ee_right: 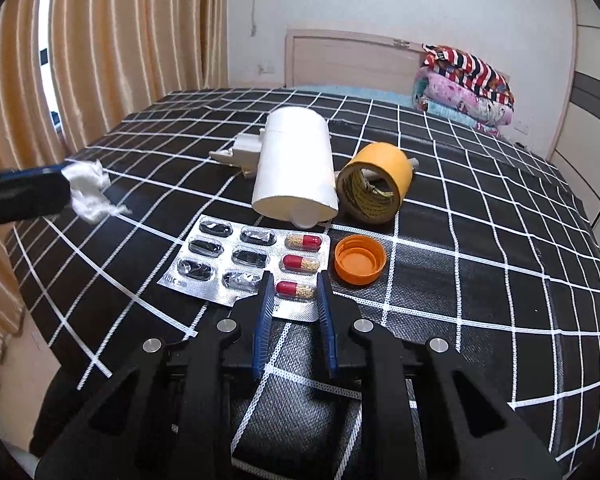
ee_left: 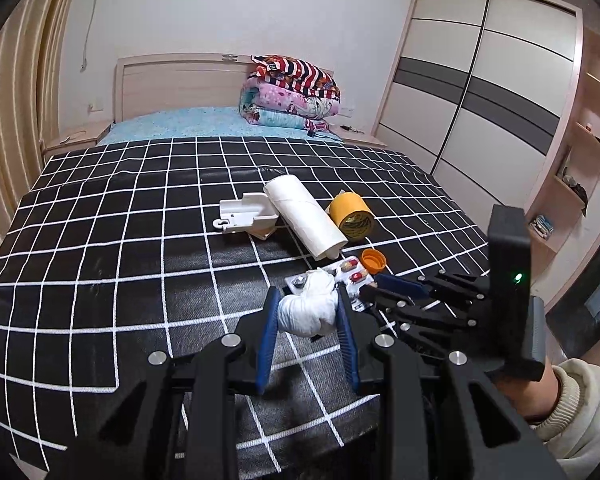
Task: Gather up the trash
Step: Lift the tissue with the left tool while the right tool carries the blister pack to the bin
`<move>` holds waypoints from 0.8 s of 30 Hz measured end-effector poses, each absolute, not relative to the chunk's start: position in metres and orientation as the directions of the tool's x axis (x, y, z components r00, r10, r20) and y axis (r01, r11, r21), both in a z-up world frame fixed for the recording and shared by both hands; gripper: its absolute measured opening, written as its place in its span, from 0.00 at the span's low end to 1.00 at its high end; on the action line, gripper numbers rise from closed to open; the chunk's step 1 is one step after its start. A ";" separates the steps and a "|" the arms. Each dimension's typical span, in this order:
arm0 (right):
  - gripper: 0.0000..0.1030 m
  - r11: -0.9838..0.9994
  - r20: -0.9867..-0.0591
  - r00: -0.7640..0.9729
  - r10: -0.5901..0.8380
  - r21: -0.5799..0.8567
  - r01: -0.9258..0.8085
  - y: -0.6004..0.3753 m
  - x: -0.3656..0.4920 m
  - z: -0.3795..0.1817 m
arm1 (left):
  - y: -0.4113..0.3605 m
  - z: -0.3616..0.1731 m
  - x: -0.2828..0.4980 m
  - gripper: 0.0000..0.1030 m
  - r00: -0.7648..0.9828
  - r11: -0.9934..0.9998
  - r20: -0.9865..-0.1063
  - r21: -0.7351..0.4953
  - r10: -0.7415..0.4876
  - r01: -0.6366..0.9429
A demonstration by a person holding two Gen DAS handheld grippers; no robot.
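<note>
A: Nearest, what does each claw have?

B: The left gripper (ee_left: 308,304) is clamped on a crumpled white tissue (ee_left: 310,306), lifted clear of the black checked cover (ee_left: 120,240). The right gripper (ee_right: 294,286) stands narrow, its blue pads on either side of the near corner of the blister pack (ee_right: 252,260), around one red-and-cream capsule. Whether it pinches the foil I cannot tell.

A: What crowds that pack?

B: An orange bottle cap (ee_right: 360,260) lies just beside it, open side up. Behind, a white paper roll (ee_right: 296,168) lies on its side, its near end almost touching the pack's far edge. A roll of yellow tape (ee_right: 374,182) sits just beside the paper roll, and a white plastic piece (ee_left: 246,214) lies behind it, half covered in the right wrist view.

A: And the surface, the room?

B: The checked cover is spread over a bed; beyond it a blue sheet (ee_left: 188,122), folded quilts (ee_left: 290,96) stacked against the headboard (ee_left: 180,80), curtains (ee_right: 100,40) on one side, a sliding wardrobe (ee_left: 480,92) on the other.

A: Anything unclear?

B: The shelf items by the wardrobe are too small to name. A sleeve (ee_left: 580,412) is cut off at the left view's edge.
</note>
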State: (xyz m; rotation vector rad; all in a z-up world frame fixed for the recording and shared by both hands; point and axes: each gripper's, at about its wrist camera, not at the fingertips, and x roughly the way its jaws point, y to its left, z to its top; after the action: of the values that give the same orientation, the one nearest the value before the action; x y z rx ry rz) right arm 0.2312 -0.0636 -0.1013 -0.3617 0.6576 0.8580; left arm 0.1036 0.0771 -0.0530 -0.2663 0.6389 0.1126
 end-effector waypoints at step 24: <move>0.21 0.563 -0.649 0.454 0.611 -0.046 -0.825 -0.148 0.155 -0.076 | 0.022 -0.063 0.050 0.26 0.787 0.970 -0.614 -0.221 -0.056 -0.103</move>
State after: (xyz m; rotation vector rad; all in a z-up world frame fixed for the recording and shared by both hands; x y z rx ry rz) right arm 0.1555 -0.1482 -0.0762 -0.3828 0.6268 0.9133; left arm 0.0503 0.0222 -0.0633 -0.2495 0.6657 0.0255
